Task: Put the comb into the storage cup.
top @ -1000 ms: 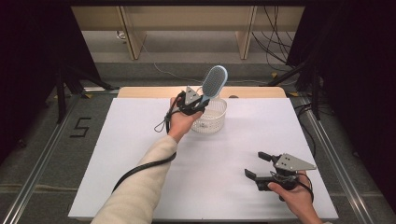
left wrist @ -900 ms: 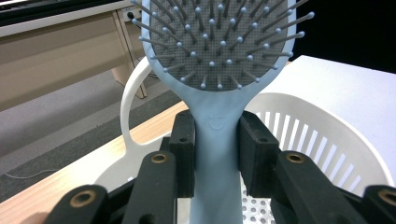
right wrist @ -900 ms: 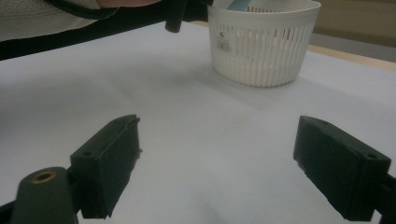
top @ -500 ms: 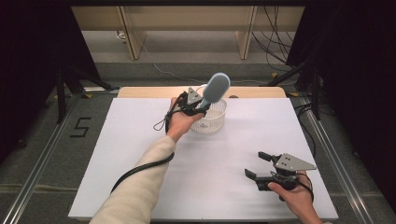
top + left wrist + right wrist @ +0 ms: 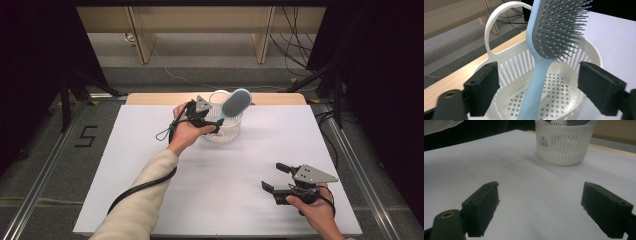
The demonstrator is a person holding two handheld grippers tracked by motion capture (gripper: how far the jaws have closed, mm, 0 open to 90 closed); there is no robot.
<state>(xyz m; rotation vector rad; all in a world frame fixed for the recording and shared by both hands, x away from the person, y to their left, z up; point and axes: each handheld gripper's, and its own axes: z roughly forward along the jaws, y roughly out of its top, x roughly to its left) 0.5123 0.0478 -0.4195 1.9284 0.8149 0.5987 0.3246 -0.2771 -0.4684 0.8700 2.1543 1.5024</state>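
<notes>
Bristles of the pale blue plastic hairbrush (image 5: 235, 103) face about four o'clock; we see its long axis leaning, head toward one o'clock, handle down inside the white slotted plastic basket (image 5: 223, 131). Our left gripper (image 5: 539, 82) has just been opening, jaws wide beside the handle, not pressing. Our right gripper (image 5: 273, 177) stands wide, holding nothing.

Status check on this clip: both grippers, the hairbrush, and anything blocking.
Left gripper jaws just opened, hairbrush loose between them, handle down in basket. Right gripper open, idle. Nothing blocking.
</notes>
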